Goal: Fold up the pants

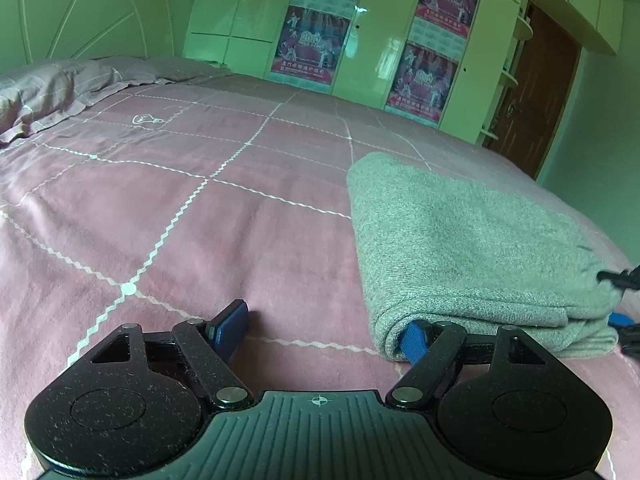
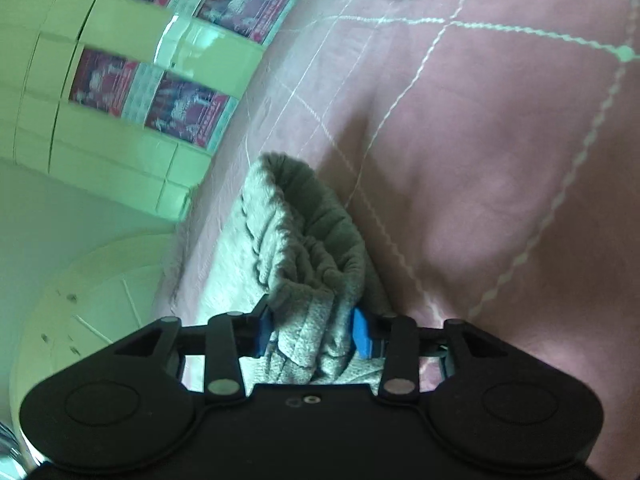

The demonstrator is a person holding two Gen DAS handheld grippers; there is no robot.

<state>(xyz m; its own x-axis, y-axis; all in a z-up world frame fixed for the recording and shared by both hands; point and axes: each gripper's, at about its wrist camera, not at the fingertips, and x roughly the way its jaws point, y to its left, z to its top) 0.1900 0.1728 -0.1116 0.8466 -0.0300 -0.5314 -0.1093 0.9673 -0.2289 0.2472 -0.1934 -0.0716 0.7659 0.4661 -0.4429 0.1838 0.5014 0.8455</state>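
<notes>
Our left claw (image 1: 322, 330) spread wide at frame bottom, one pad tucked in the folded grey pants (image 1: 472, 248) at right on the pink bed (image 1: 180, 208), our right claw (image 2: 312, 330) clamping bunched pants fabric.

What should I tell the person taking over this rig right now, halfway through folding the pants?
Left claw: open, low on the bedspread; its right finger tucks under the near-left corner of the grey pants, nothing clamped.
Right claw: fingers on either side of a bunched end of the pants at the bed edge; grip looks loose, so confirm it.
Done: pants lie as a folded bundle near the bed's right edge.
Left: probably a final fold or tidy-up, then release.
</notes>
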